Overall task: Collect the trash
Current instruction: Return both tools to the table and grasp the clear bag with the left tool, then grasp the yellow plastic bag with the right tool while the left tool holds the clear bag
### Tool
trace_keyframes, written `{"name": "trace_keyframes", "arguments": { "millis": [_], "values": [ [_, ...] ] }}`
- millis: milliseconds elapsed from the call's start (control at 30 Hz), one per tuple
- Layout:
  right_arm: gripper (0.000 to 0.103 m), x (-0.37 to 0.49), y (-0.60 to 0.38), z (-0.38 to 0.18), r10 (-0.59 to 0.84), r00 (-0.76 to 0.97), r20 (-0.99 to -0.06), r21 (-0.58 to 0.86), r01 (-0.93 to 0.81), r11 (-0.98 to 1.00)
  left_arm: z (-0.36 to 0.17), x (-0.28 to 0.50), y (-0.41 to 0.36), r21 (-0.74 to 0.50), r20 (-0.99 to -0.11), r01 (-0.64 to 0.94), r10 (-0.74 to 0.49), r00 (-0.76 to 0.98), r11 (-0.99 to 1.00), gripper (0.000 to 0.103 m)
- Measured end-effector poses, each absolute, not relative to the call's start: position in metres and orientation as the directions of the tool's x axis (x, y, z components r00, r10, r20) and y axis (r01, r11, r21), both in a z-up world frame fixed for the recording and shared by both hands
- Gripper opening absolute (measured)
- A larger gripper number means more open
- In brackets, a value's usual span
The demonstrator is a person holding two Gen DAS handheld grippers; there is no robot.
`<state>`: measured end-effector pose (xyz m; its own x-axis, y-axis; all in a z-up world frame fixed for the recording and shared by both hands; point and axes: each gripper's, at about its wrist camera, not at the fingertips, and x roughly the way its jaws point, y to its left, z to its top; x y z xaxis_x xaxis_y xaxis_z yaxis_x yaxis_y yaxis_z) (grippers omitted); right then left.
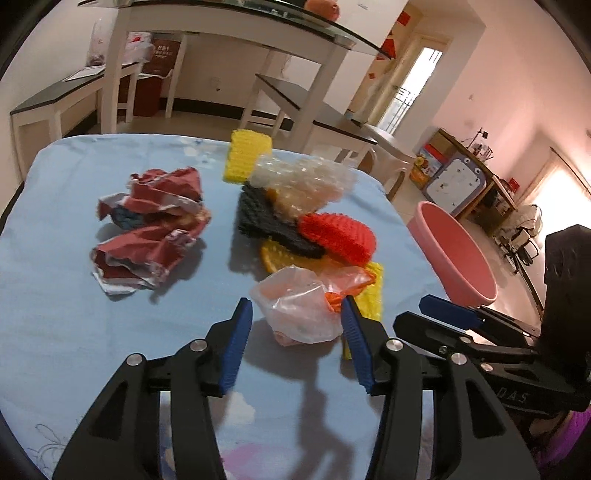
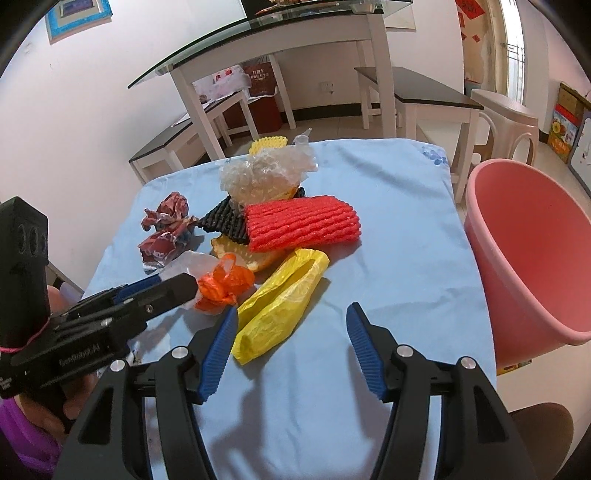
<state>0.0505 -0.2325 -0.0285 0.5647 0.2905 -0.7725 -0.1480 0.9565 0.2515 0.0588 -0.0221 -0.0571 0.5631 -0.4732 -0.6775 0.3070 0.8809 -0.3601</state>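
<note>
Round pink plastic bucket [image 2: 532, 251] cut off by right frame edge. Orange mesh foam piece [image 1: 275, 254] mostly hidden under black foam net [image 1: 266, 221]. Crumpled red paper [image 1: 147, 225] blurred.

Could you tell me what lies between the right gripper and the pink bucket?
Only bare blue cloth separates the right gripper from the pink bucket, in the right wrist view.

1. A home dining room is showing here: a white-legged glass-topped dining table [image 2: 280, 22] is standing by the wall with dark-topped benches [image 2: 417, 92] beside it.
2. A floral blue cloth [image 1: 110, 332] is covering the nearer table.
3. A plastic stool [image 2: 506, 118] and a cluttered sideboard [image 1: 469, 173] are sitting alongside.
</note>
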Motion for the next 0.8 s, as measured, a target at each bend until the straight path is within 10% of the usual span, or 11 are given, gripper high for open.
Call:
{"name": "trace_keyframes", "arguments": {
  "millis": [167,667,800],
  "values": [
    [0.060,0.050,-0.233,-0.031,0.290,0.558,-0.778,0.255,-0.142,0.957,-0.053,0.056,-0.024,-0.345,-0.657,0.311,-0.464,0.593,0.886,0.030],
    [0.060,0.062,-0.212,-0.047,0.291,0.506,-0.812,0.273,-0.113,0.955,-0.022,0.034,0.010,-0.320,-0.589,0.257,-0.404,0.700,0.912,0.025],
    [0.027,0.065,-0.213,-0.054,0.333,0.476,-0.814,0.320,-0.111,0.941,-0.020,0.029,0.013,-0.314,-0.592,0.246,-0.391,0.705,0.917,0.025]
  ]
}}
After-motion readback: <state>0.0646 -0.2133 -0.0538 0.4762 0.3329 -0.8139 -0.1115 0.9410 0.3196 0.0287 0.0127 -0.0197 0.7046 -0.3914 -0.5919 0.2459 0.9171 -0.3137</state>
